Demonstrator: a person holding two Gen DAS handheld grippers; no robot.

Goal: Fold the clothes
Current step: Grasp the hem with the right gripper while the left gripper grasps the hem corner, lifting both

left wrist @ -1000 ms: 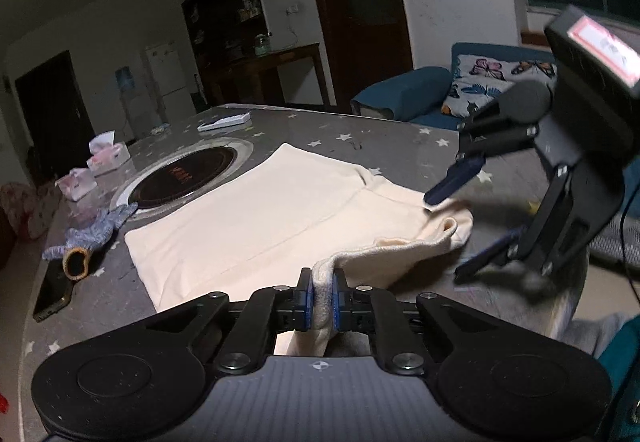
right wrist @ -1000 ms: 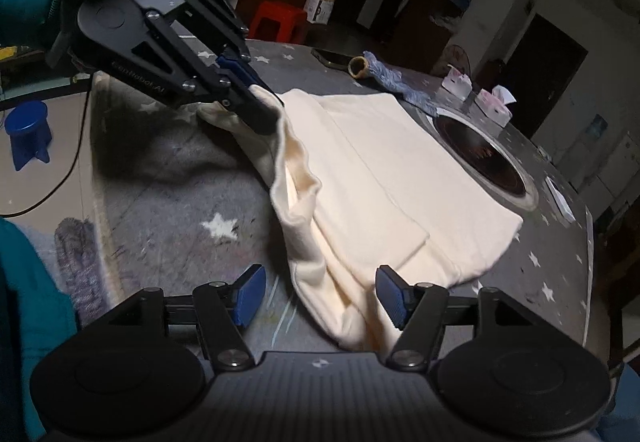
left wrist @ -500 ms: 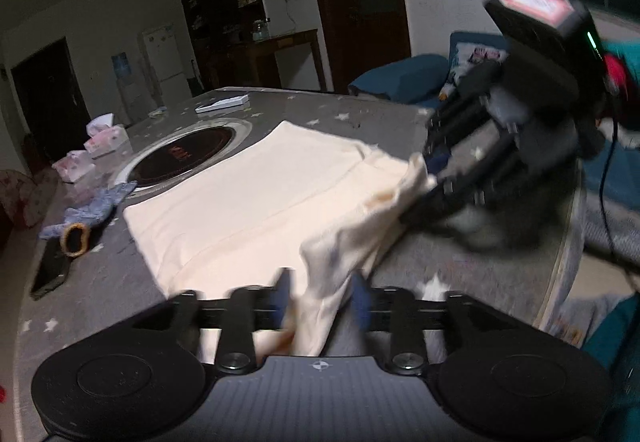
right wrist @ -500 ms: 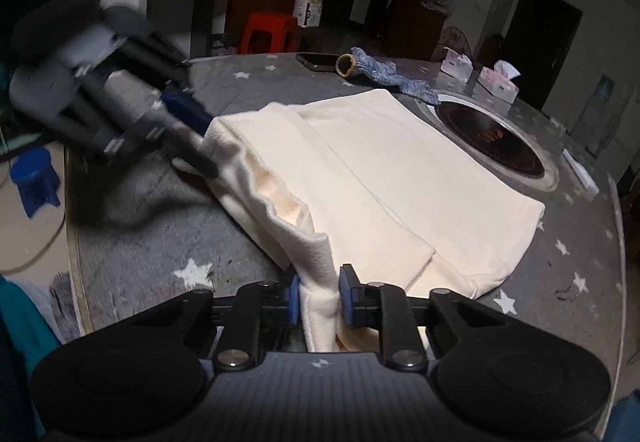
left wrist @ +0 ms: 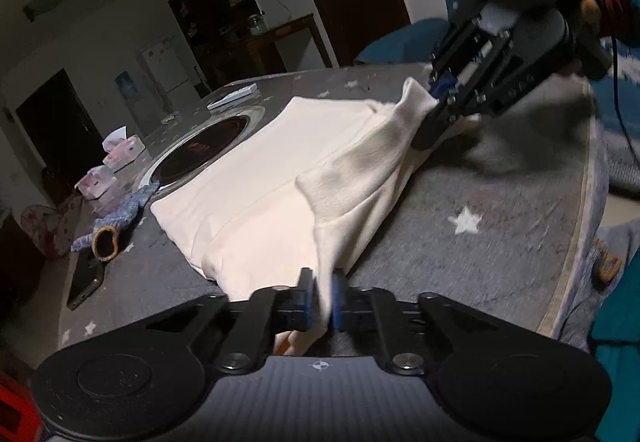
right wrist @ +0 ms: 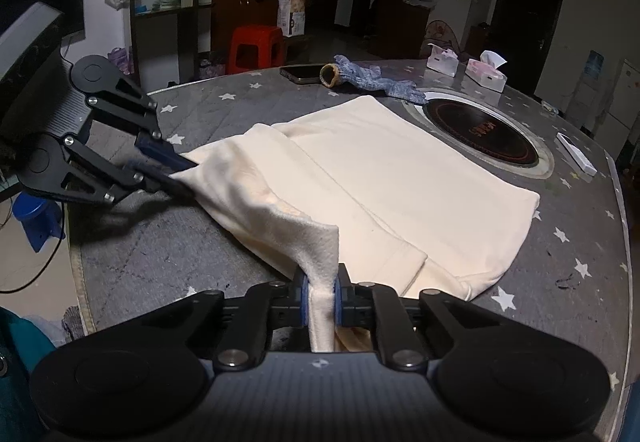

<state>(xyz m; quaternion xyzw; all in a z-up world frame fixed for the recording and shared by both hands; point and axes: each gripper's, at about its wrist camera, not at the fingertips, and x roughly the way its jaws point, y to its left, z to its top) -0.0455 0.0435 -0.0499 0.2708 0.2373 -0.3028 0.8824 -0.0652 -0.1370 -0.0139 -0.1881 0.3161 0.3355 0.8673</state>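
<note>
On the grey star-patterned counter [right wrist: 568, 242] lies a cream garment [right wrist: 400, 177], most of it spread flat beside the round black hob [right wrist: 480, 129] set into the surface. Its near edge is lifted off the counter and hangs in a loose ridge between the two grippers.

At the bottom of the left wrist view, the left gripper [left wrist: 320, 302] is pinched tight on a fold of the cream garment [left wrist: 280, 193], the cloth showing as a thin strip between the blue pads. That strip is motion-blurred, so exactly which part of the garment it holds is hard to say.

The right gripper [right wrist: 320, 296] has a thick fold of the same edge between its pads; its jaws are closing and already press on the cloth from both sides. Seen from the left wrist view, the right gripper [left wrist: 438, 97] grips a raised corner at the far end of the ridge, with a hand [left wrist: 588, 7] and a teal sleeve behind it.

Beyond the garment, a blue knitted glove [right wrist: 376, 79] lies touching a dark phone [right wrist: 302, 73], and two tissue boxes [right wrist: 486, 71] stand near the far rim.
</note>
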